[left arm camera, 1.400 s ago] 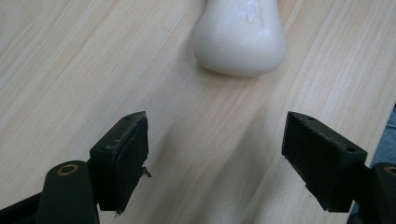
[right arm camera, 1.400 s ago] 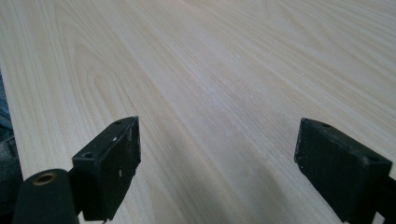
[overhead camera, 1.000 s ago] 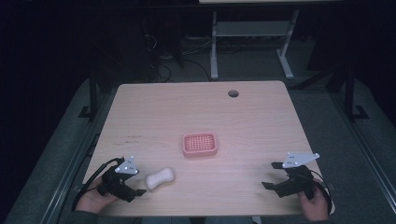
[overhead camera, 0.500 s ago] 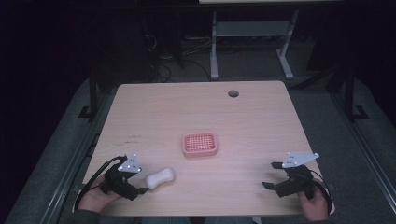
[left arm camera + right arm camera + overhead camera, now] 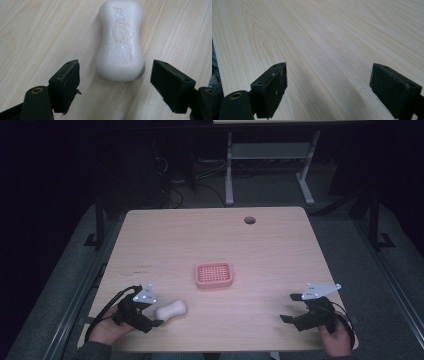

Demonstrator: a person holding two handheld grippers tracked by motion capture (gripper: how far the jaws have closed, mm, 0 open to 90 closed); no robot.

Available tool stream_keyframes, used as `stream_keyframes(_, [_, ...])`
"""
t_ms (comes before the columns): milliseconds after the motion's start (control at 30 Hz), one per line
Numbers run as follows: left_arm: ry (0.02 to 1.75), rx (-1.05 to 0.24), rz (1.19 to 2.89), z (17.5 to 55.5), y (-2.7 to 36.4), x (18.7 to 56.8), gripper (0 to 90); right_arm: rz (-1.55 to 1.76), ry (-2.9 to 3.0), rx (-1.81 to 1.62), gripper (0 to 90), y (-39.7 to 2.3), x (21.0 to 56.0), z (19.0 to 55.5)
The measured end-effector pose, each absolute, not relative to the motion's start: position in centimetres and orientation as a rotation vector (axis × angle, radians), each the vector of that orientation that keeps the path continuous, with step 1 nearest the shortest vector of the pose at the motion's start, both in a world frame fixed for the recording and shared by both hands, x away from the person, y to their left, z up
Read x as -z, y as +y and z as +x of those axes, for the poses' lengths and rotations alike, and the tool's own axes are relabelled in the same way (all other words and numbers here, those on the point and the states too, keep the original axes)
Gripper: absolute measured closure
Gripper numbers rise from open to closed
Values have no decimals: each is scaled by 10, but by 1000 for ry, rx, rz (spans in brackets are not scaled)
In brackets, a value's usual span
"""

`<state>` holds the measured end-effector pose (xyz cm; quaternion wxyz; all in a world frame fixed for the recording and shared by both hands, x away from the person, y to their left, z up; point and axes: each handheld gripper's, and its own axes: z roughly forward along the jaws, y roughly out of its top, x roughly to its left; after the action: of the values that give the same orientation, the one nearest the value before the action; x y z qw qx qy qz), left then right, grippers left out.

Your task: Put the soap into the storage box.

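The left hand-held gripper [image 5: 152, 317] sits near the front left corner of the pale wood-grain tabletop [image 5: 270, 245], its jaws spread wide. In the left gripper view, the white, waisted bar of soap [image 5: 120, 41] with an embossed brand name lies flat on the wood just ahead of the left hand-held gripper [image 5: 115, 82]; its near end reaches up to the gap between the jaws, and neither pad touches it. From the high view the bar of soap [image 5: 171, 310] lies just beside that gripper's tips, on the side toward the table's middle.

The right hand-held gripper [image 5: 292, 307] rests near the front right corner, jaws equally wide apart, with bare wood between them in the right gripper view [image 5: 328, 90]; it holds nothing.

A pink, rectangular plastic soap dish with a perforated floor [image 5: 214, 274] stands near the tabletop's middle, apart from the soap. A round cable hole [image 5: 249, 220] marks the far edge. Beyond lie dark grey carpet and a white metal table frame [image 5: 229, 180] in a dim room.
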<state>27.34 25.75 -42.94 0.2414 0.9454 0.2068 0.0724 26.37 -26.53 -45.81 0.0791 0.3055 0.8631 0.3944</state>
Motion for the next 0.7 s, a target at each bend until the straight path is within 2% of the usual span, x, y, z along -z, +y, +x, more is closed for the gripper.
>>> stream_keyframes(700, [536,-168,2606,283,237,432,251,914,2586,-1178,142,-265,458,264])
